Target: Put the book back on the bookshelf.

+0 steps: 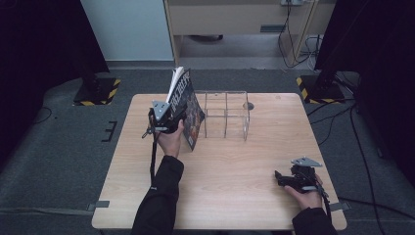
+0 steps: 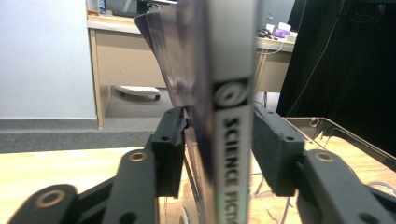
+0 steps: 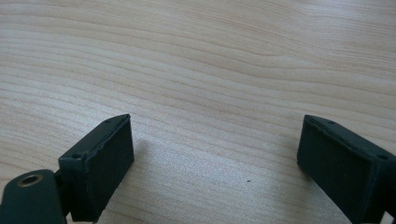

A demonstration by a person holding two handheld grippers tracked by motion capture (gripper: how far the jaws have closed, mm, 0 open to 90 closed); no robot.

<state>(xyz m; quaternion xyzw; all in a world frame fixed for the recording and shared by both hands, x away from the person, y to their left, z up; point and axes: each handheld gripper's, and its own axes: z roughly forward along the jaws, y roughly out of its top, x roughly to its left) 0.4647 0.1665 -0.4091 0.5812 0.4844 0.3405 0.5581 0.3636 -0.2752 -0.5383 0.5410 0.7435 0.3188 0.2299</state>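
Bench [image 1: 230, 196] timber runs bare beneath the right gripper [image 1: 283, 177], which rests near the front right edge with its jaws spread wide and nothing between them. It looks parked, and is best left so.

Further in, the left gripper [image 1: 182, 113] sits at the book [image 1: 188, 110], which stands on its bottom edge, tilted, just left of the clear acrylic rack [image 1: 226, 115]. From the left gripper view the spine [image 2: 231, 140] sits between the jaws; the right pad [image 2: 273, 149] is close against it, the left pad [image 2: 169, 151] stands off the cover with a gap, so the hold looks released.

I'd judge the book is being let go beside the rack. Doing it well means backing straight off the spine without brushing the cover, since a book leaning like that could topple.
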